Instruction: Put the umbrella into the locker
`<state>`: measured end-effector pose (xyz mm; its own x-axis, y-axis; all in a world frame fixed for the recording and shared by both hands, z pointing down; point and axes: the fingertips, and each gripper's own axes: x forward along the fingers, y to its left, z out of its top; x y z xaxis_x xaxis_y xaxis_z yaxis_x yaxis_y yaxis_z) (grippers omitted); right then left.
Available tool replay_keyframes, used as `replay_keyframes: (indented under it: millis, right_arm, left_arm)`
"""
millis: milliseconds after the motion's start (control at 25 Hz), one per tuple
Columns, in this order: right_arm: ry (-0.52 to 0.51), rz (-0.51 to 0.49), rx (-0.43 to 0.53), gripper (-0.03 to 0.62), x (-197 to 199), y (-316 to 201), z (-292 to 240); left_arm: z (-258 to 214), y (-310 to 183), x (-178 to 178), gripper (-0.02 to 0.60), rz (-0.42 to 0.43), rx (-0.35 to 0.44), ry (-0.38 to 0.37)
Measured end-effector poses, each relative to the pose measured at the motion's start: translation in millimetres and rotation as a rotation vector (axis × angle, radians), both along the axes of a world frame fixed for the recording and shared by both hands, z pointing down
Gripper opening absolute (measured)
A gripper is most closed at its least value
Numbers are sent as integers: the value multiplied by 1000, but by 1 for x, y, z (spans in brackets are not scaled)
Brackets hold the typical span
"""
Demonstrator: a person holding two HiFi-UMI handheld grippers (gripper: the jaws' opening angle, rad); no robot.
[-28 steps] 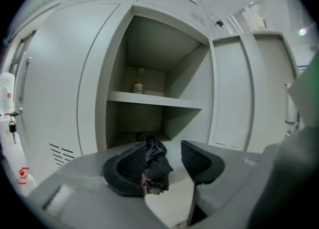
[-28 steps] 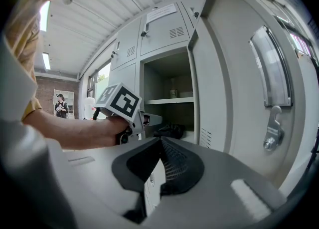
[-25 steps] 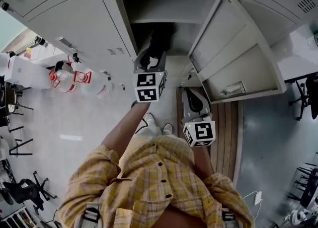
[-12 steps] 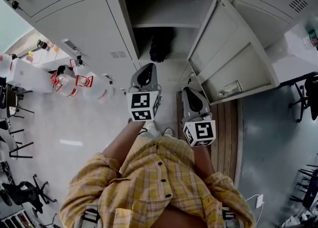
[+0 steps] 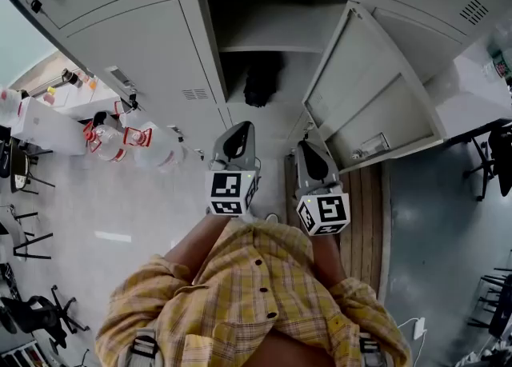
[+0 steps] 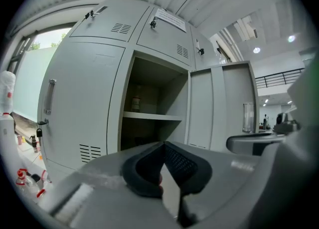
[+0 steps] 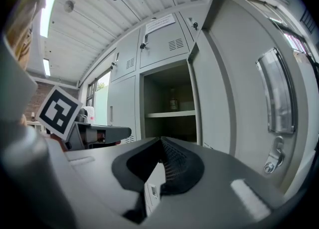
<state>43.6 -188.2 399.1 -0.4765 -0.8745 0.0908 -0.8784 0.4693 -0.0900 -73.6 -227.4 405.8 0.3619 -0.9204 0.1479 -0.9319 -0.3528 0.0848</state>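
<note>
A folded black umbrella (image 5: 262, 77) lies inside the open grey locker (image 5: 214, 45), in the compartment under its shelf (image 5: 264, 48). My left gripper (image 5: 239, 129) hangs in front of the opening, apart from the umbrella, shut with nothing between its pads (image 6: 163, 145). My right gripper (image 5: 307, 148) is beside it, near the open door (image 5: 376, 93), also shut and empty (image 7: 160, 140). In both gripper views the jaws hide the lower compartment, so the umbrella does not show there.
A small bottle (image 6: 135, 104) stands on the locker's shelf (image 6: 152, 116). The door (image 7: 239, 98) swings out to the right with its latch handle (image 7: 273, 158). Large water bottles (image 5: 120, 137) stand on the floor at left. Wooden boards (image 5: 372, 221) lie under the door.
My left gripper has drawn back out of the locker, leaving the umbrella inside, and its jaws have shut. The right gripper has stayed almost in place.
</note>
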Motion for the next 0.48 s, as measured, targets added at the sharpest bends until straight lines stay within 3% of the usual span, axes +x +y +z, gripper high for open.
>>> replay_keyframes:
  millis: [480]
  right_arm:
    - [7, -16, 30, -3, -11, -7, -7]
  left_arm:
    - [1, 15, -6, 3, 20, 17, 12]
